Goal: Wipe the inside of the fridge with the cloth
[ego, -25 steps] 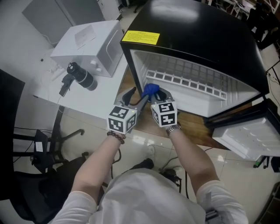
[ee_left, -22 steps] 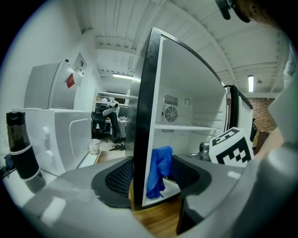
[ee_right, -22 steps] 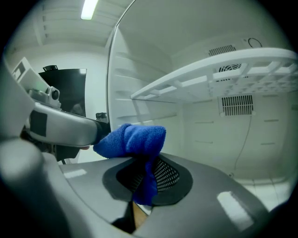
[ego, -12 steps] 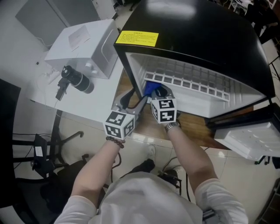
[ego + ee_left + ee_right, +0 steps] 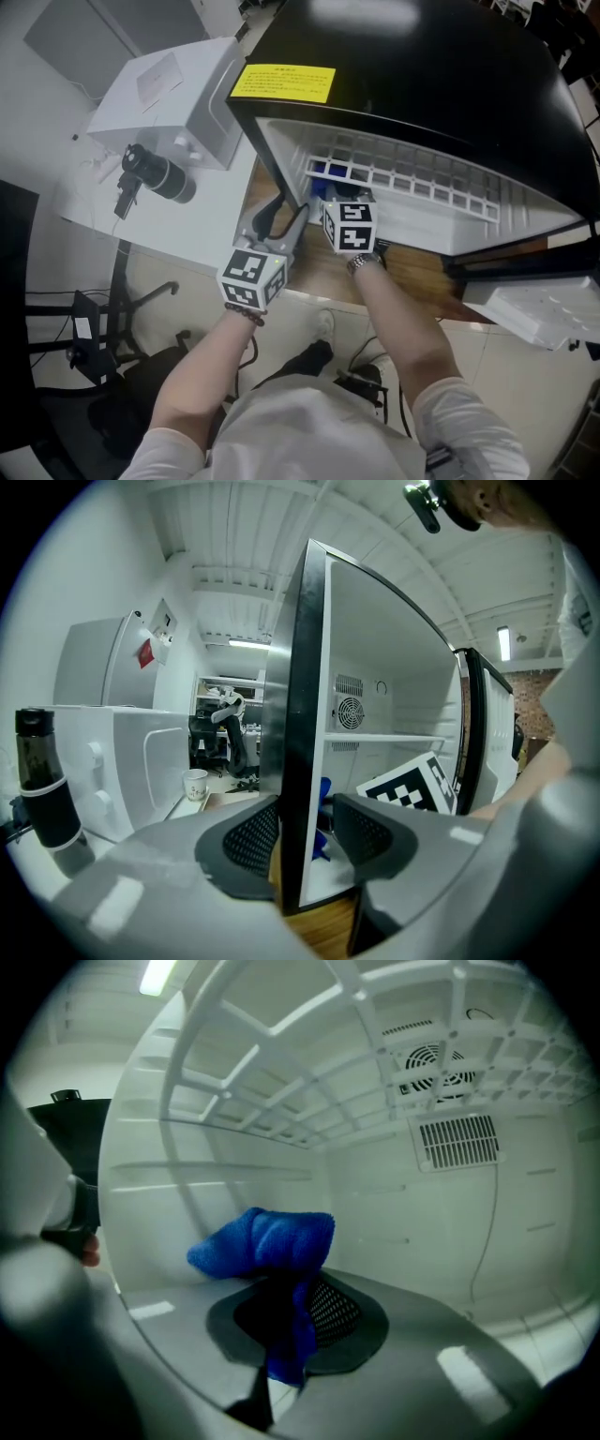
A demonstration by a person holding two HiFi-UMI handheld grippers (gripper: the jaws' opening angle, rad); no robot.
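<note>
A wooden tabletop [image 5: 417,270] carries the black fridge [image 5: 441,84]. At nine o'clock, a white table [image 5: 94,211] bears a white box [image 5: 169,89] and a black bottle [image 5: 161,176].

Person is wearing a white short-sleeved shirt [image 5: 309,427] — sleeves ending above the elbows, fabric creasing across the chest. A dark beaded bracelet [image 5: 243,315] is circling the left wrist; a metal watch [image 5: 364,265] is sitting on the right — silver-toned, link band.
</note>
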